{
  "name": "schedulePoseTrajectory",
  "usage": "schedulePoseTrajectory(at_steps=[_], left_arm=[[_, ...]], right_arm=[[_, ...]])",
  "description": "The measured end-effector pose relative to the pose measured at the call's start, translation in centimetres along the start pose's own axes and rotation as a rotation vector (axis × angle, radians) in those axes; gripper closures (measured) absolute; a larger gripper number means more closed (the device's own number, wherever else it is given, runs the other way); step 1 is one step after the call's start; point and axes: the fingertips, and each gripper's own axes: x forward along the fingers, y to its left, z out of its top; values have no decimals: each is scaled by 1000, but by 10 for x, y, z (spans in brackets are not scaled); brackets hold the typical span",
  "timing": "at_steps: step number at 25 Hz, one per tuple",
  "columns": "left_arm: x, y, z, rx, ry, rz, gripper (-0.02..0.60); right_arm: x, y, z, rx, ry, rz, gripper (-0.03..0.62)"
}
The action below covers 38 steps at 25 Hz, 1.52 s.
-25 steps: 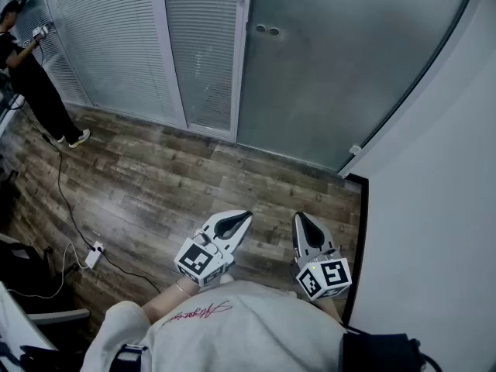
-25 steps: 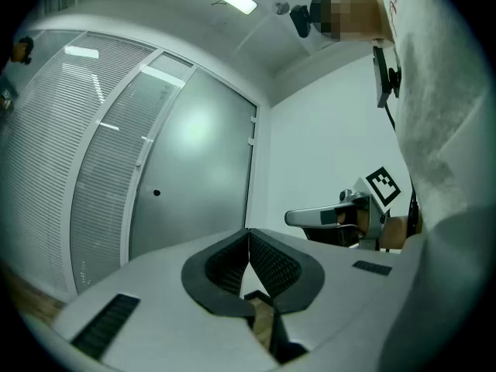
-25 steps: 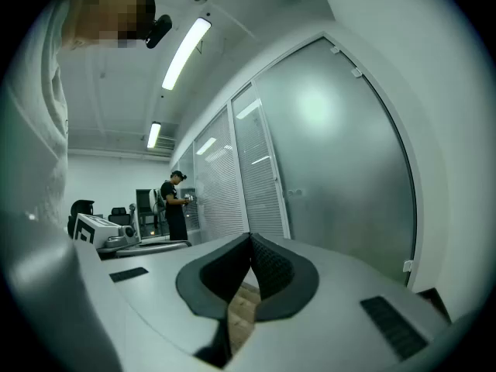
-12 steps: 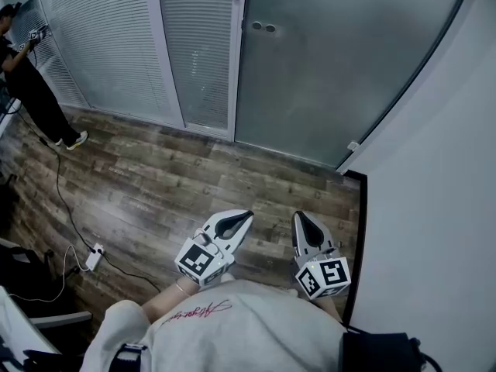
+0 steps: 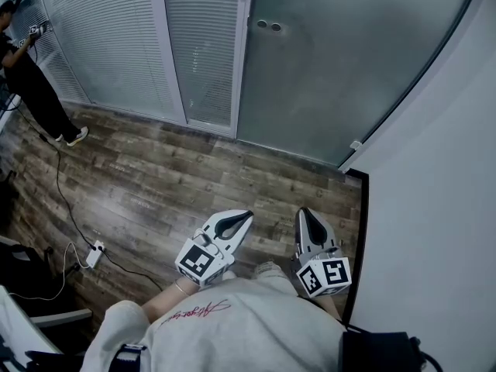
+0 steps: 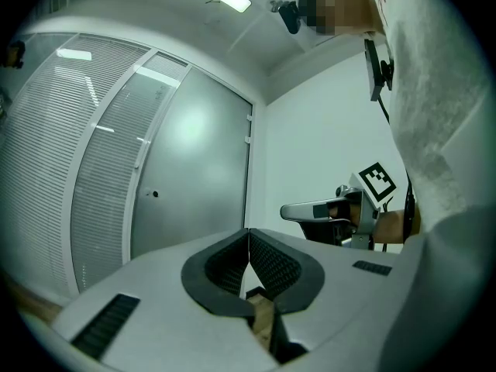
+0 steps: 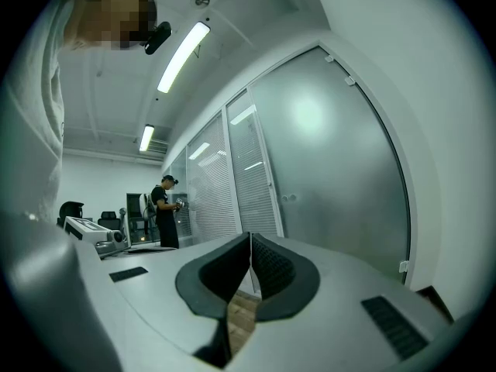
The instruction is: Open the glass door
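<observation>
Glass door [image 5: 341,68] closed, across the wood floor [image 5: 155,184] from the person.
Its round lock [image 5: 267,26] sits near the door's left edge. The left gripper [image 5: 247,215] and the right gripper [image 5: 303,211] are held low by the body and point at the door. Both are pinched together on nothing, likely because the door is too far away to grab yet.

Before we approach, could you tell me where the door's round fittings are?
Head view, top centre: the round fittings sit at the glass door's left edge, beside the frame post.
</observation>
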Motion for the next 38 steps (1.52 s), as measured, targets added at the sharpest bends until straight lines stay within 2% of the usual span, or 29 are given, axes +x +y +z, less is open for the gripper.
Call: schedulePoseTrajectory(at_steps=[6, 12, 17, 22, 31, 38], left_arm=[[-1, 13, 0, -12, -24, 21, 565], [6, 30, -3, -16, -36, 45, 565], [23, 65, 1, 11, -46, 74, 565], [48, 99, 10, -18, -52, 95, 565], [128, 179, 23, -9, -60, 134, 565], [162, 238, 29, -12, -50, 208, 565]], right_arm=[[16, -2, 1, -5, 21, 15, 576], [43, 2, 5, -38, 27, 69, 574], [80, -12, 7, -25, 22, 79, 575], [123, -27, 13, -61, 9, 80, 574], [245, -107, 36, -90, 26, 45, 574], [381, -158, 59, -148, 27, 55, 562]])
